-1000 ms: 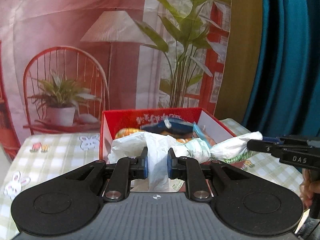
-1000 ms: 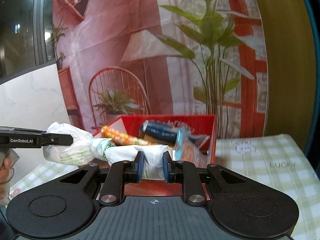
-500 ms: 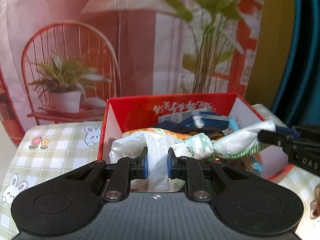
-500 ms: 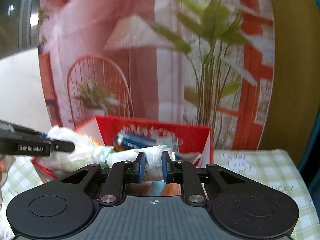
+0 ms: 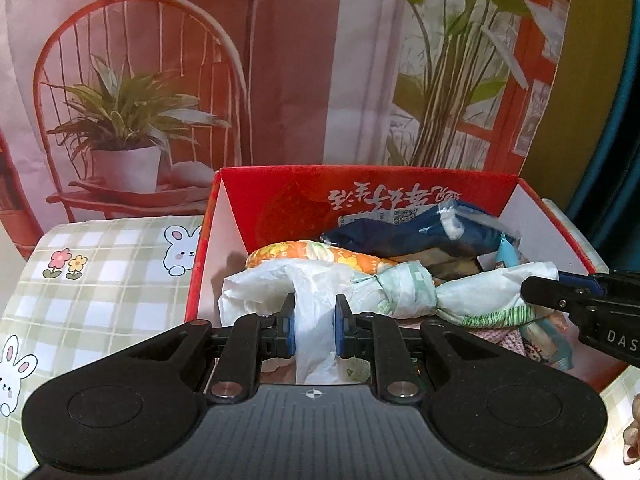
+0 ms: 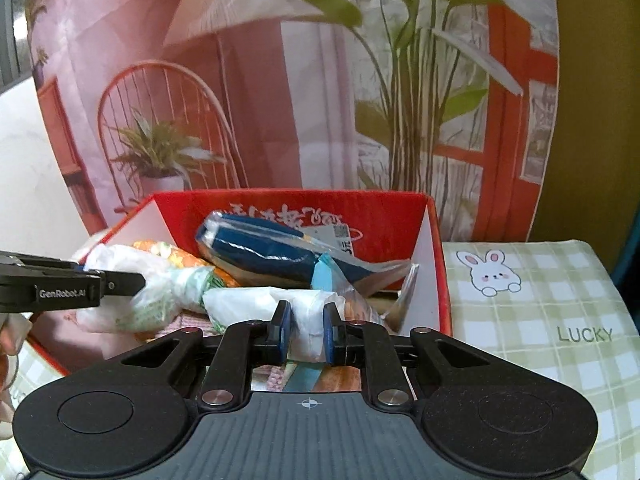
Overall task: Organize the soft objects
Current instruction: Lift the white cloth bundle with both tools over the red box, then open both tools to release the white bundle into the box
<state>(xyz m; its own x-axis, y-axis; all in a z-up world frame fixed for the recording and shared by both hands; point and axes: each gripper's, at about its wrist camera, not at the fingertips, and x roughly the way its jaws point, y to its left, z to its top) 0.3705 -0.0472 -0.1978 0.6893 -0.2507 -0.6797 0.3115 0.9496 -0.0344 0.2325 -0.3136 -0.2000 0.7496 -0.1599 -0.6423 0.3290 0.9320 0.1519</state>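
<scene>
both grippers pinch one knotted white bag (image 5: 404, 292) over the red box (image 5: 288, 196): the left gripper (image 5: 315, 330) clamps its left end, the right gripper (image 6: 307, 334) its other end, above the packets inside.

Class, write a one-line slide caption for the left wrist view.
Left gripper and right gripper each clamp one end of a knotted white plastic bag over a red box of soft packets.

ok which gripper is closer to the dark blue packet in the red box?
Right. The right gripper, shut on the white bag, sits just in front of the dark blue packet; the left gripper grips the bag's far end, near the orange pouch.
</scene>
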